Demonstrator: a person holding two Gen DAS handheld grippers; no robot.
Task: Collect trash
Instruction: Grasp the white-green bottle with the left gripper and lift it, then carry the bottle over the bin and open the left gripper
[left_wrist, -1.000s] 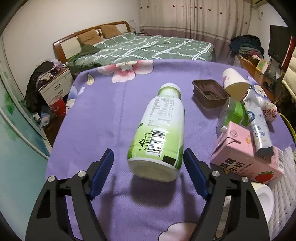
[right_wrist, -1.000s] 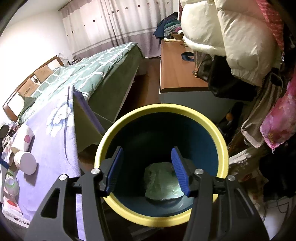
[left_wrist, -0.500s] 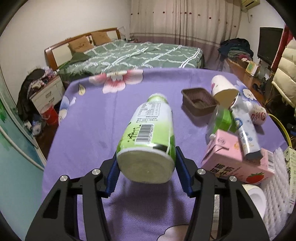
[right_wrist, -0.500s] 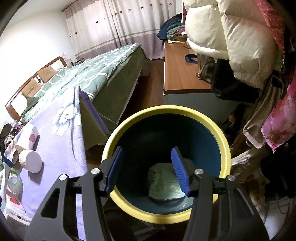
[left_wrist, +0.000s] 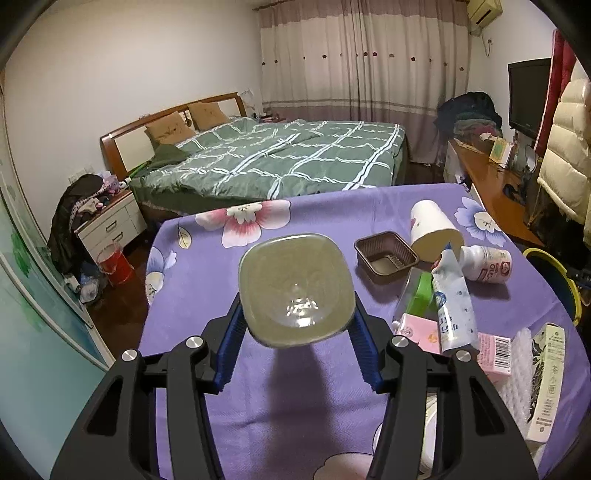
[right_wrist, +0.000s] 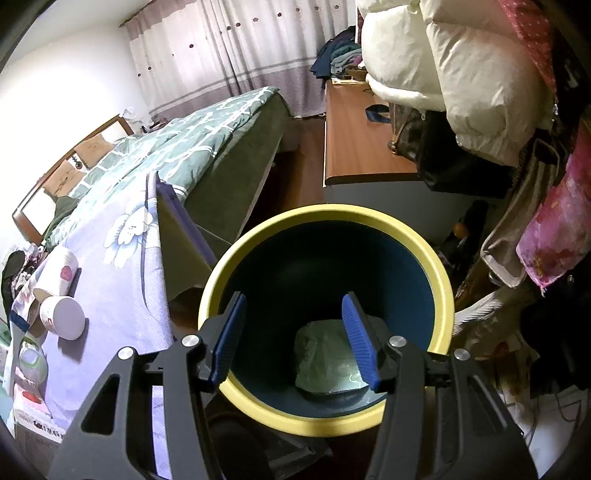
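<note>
Left tongs (left_wrist: 297, 325) gripping the bottle (left_wrist: 295, 290) above the counter (left_wrist: 207, 273).
Right tongs (right_wrist: 293, 332) hovering released over the yellow-rimmed bin (right_wrist: 439, 280).

We see our right gripper (right_wrist: 293, 334) with parted, empty jaws above the yellow-rimmed bin (right_wrist: 441, 273). Inside lies what may be a crumpled wrapper (right_wrist: 325, 362). A purple floral cloth (right_wrist: 122, 280) lies beside the bin.
</note>
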